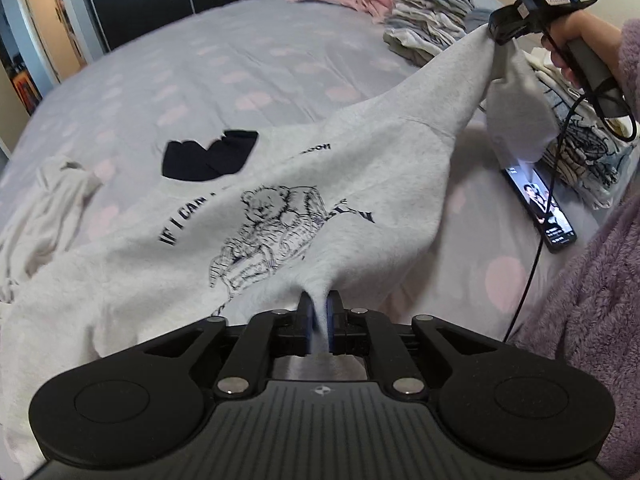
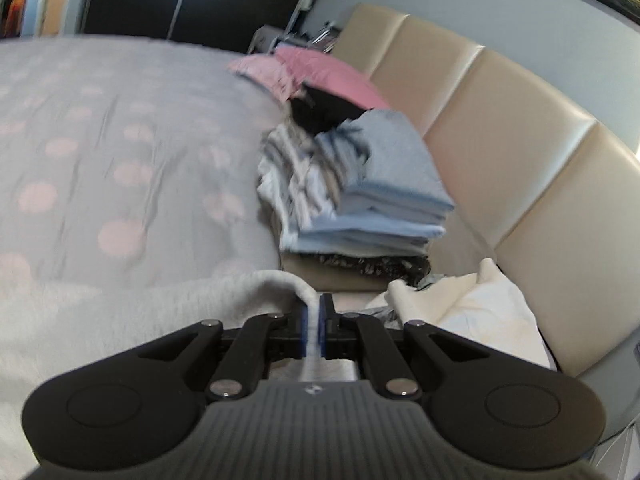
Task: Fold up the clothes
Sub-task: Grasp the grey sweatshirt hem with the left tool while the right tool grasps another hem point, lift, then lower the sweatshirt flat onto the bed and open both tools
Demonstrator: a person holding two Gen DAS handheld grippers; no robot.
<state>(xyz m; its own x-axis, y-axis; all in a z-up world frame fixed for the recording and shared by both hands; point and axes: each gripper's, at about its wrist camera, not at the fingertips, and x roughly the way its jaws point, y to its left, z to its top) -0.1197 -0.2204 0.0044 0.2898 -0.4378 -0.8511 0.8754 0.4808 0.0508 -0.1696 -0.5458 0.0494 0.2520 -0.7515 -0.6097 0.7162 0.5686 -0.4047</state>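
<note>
A light grey sweatshirt (image 1: 168, 280) with a teddy-bear print and black lettering lies across the bed. My left gripper (image 1: 319, 300) is shut on a pinch of its fabric near the print. My right gripper (image 1: 496, 30) is shut on the sweatshirt's sleeve end and holds it up above the bed at the right, so the cloth stretches between the two. In the right wrist view the right gripper (image 2: 314, 304) clamps a grey fold of the sweatshirt (image 2: 120, 320).
The bed (image 1: 200, 64) has a grey cover with pink dots. A black garment (image 1: 208, 158) and a white garment (image 1: 48, 208) lie at the left. Folded stacks (image 2: 360, 192) and pink pillows (image 2: 320, 72) sit by the beige headboard (image 2: 500, 128). A lit phone (image 1: 540, 208) with a cable lies at the right.
</note>
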